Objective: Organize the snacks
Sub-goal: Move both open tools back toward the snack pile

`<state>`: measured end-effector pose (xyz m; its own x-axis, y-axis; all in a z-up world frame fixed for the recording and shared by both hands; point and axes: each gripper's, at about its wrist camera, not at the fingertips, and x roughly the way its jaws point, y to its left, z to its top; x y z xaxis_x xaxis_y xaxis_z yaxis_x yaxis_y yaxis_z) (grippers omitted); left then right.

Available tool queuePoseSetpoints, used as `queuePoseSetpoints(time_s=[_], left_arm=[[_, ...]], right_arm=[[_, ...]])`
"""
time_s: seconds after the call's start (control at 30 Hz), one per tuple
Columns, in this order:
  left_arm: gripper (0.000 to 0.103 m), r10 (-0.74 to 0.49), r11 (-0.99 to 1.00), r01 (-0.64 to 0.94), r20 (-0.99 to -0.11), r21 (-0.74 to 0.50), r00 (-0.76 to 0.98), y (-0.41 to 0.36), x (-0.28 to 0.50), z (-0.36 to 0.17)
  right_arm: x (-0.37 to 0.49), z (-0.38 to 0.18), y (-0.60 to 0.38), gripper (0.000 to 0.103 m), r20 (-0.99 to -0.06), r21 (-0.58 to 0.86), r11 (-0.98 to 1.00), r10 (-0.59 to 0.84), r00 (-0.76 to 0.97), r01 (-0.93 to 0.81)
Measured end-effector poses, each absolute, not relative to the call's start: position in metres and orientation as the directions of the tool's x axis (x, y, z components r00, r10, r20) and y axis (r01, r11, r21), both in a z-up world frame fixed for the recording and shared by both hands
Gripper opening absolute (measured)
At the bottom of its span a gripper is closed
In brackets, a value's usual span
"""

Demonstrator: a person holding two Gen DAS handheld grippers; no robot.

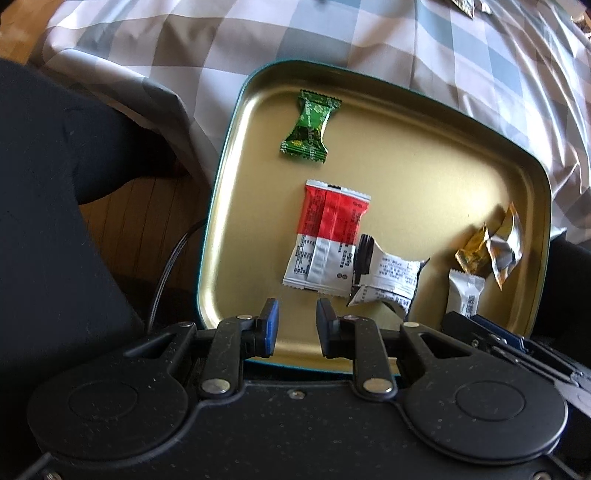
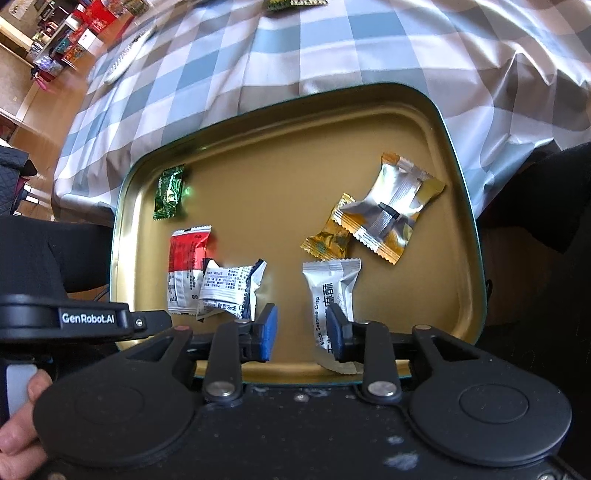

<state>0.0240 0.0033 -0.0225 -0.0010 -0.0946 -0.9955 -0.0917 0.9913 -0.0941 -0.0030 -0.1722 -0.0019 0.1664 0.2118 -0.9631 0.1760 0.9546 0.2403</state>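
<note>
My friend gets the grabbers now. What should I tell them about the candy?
Left gripper: open, nothing in it, over the near edge of the tin tray.
Right gripper: open, nothing gripped; the white sesame crisp packet lies in the tray by its right finger.
Done: six snacks in the tray: green candy, red-and-white packet, white-and-black packet, gold candy, silver-and-gold candy, plus the sesame crisp.
Left: a few wrappers lie at the tablecloth's far edge.
</note>
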Motion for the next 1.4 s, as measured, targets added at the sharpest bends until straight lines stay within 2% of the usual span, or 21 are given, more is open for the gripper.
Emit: queuePoseSetpoints(time_s=[0.37,0.5,0.63,0.87,1.17,1.4], left_arm=[[0.032,-0.094,0.995,-0.037,-0.978,-0.089,-0.184,-0.001,0.056,-0.024],[0.032,-0.039,0.999,0.008,-0.986,-0.041,-0.163,-0.003,0.072,-0.012],[0.032,-0.051,0.998,0.029,-0.987,-0.056,-0.153,-0.003,0.095,0.001],[0.032,-0.024,0.999,0.025,-0.997,-0.026,-0.074,-0.004,0.145,0.018],[0.032,-0.023,1.000,-0.019,-0.998,-0.024,0.056,-0.015,0.210,0.019],[0.033,0.010,0.999,-0.032,-0.989,0.005,0.144,-0.022,0.254,0.002]], right_arm=[[0.031,-0.008,-0.173,0.034,-0.967,0.250,0.952,0.256,-0.011,0.179],[0.046,-0.004,-0.173,0.035,-0.964,0.247,0.956,0.259,-0.060,0.158],[0.065,0.006,-0.176,0.035,-0.964,0.242,0.961,0.254,-0.081,0.134],[0.114,0.031,-0.191,0.038,-0.969,0.237,0.963,0.244,-0.036,0.126],[0.187,0.040,-0.232,0.038,-0.982,0.191,0.954,0.186,0.043,0.229],[0.244,0.023,-0.252,0.038,-0.986,0.167,0.934,0.162,0.042,0.315]])
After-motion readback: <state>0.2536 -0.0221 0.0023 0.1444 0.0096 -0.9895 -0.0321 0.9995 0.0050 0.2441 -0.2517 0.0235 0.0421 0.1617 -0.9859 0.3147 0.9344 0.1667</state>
